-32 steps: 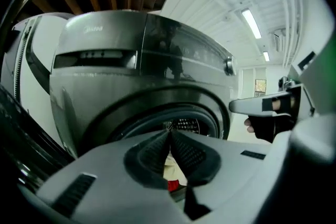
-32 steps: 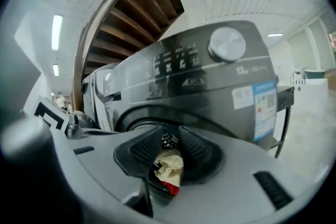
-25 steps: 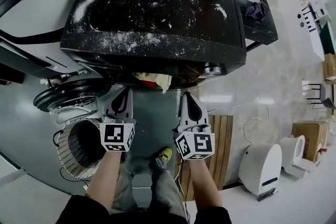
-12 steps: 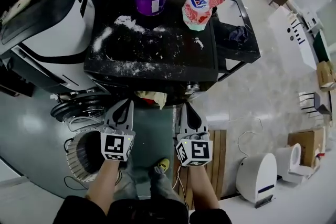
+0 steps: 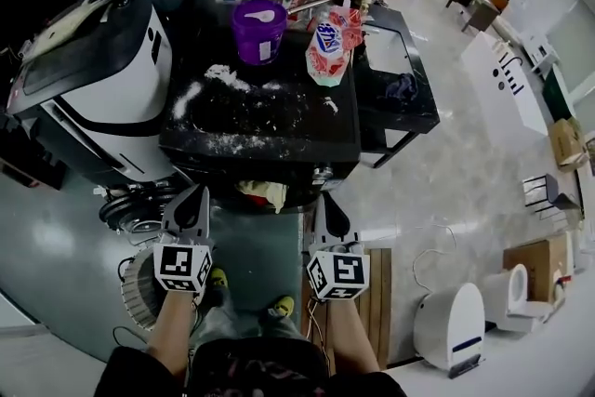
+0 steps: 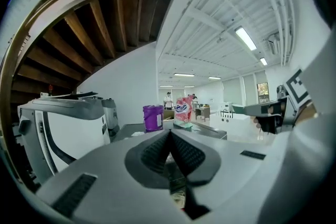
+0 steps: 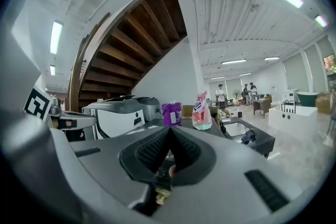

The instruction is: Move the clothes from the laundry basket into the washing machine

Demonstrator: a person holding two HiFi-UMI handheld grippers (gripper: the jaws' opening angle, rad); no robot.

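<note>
The black washing machine has white powder spilled on its top. A pale yellow cloth hangs at its front opening, and its round door stands open at the left. The round laundry basket sits on the floor at lower left, beside the person's left arm; I cannot see what it holds. My left gripper and right gripper are both shut and empty, held side by side and pointing at the machine's front. In the gripper views the left gripper and right gripper look level across the machine's top.
A purple tub and a red-and-white detergent bag stand at the back of the machine's top. A white appliance is to the left, a black table to the right. A wooden board and a white unit are on the floor.
Both grippers and the head view have risen from low by the machine's opening. Much more of the machine's top and the room shows. Both stay shut.
</note>
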